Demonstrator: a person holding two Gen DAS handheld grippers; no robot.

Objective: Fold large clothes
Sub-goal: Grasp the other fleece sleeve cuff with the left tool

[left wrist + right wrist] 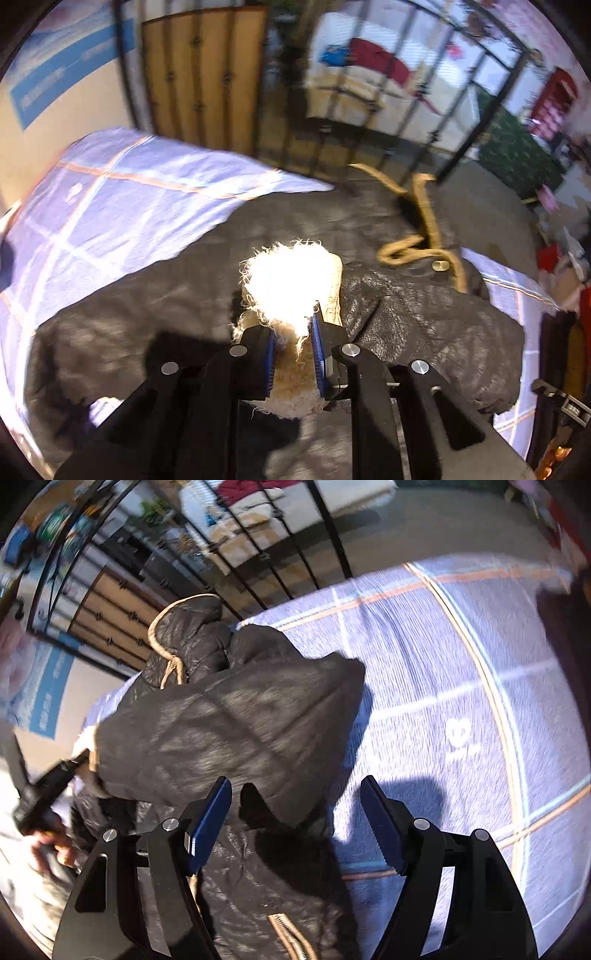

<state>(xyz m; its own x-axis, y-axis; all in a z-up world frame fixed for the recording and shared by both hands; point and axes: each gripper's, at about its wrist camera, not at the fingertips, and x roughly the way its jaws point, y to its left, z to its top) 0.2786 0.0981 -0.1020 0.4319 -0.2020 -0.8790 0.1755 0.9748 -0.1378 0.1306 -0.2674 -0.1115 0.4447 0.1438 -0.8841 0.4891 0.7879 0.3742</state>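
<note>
The left gripper (pixel 293 345) pinches the dark brown leather jacket's (pixel 424 314) cream fleece cuff (pixel 284 284) (glaring white), while the right gripper (pixel 295 812) gapes empty, jacket at its eleven o'clock.

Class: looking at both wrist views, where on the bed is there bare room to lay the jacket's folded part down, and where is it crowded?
Free: the checked sheet right of the jacket, out to the bed's edge. A smaller patch of sheet shows left of the jacket, in the left view. Crowded: the middle, where the jacket, its hood and drawcord lie.

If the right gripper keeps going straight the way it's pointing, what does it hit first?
Most likely the dark jacket: its lower edge hangs right ahead of the open right gripper. The checked blanket lies beyond, though depth is hard to judge.
</note>
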